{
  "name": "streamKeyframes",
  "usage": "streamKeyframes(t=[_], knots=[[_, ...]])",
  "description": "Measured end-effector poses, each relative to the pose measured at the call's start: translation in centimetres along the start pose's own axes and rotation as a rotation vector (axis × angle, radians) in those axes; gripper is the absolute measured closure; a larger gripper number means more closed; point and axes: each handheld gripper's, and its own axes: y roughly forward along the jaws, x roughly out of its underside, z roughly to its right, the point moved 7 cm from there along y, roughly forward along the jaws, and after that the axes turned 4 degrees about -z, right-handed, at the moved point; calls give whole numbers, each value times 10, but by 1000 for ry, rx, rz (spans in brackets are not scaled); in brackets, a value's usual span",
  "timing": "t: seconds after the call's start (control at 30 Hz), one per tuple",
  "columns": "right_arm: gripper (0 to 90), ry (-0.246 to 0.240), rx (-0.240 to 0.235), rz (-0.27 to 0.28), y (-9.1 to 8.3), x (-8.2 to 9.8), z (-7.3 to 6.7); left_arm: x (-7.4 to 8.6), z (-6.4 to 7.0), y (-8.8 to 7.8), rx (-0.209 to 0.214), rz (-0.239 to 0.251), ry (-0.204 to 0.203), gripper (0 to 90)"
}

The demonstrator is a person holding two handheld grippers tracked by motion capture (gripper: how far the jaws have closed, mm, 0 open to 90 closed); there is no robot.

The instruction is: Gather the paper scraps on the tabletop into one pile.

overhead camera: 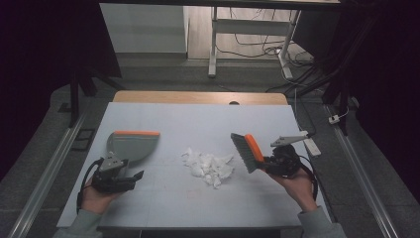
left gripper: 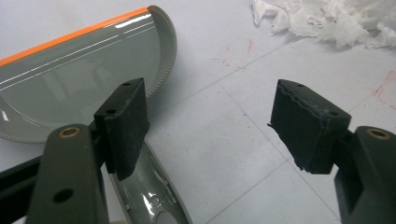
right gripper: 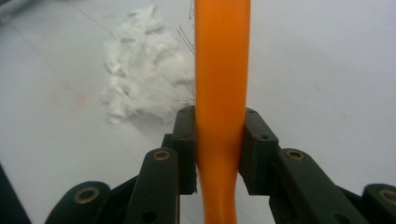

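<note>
A grey dustpan (overhead camera: 132, 145) with an orange lip lies on the white table top at the left. Its pan (left gripper: 79, 88) is ahead of my left gripper (left gripper: 212, 126), and its handle (left gripper: 149, 186) runs under the left pad (left gripper: 123, 123). That gripper (overhead camera: 130, 173) stands open, gripping nothing. My right gripper (right gripper: 219, 149) is shut on the orange handle (right gripper: 220, 70) of a hand brush. The brush (overhead camera: 246, 151) hangs tilted above the table, grey bristles toward a pile of torn white paper (overhead camera: 209, 166). The right gripper (overhead camera: 266, 160) is just right of the brush head.
The paper pile (left gripper: 327, 18) lies between dustpan and brush, mid table (overhead camera: 198, 119). Bare white surface surrounds it. Beyond the far edge are a wooden strip (overhead camera: 198, 97), desk legs and cables on the floor.
</note>
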Motion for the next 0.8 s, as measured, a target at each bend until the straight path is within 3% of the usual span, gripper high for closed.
streamKeyframes(t=[0.13,0.37,0.8], knots=[[704,21,43,20,-9,21,11,0,0,0,0,1,4,287],[705,40,65,100,-22,43,17,-1,0,-1,-6,4,4,287],[705,13,78,98,-18,47,18,-1,1,0,0,3,10,288]])
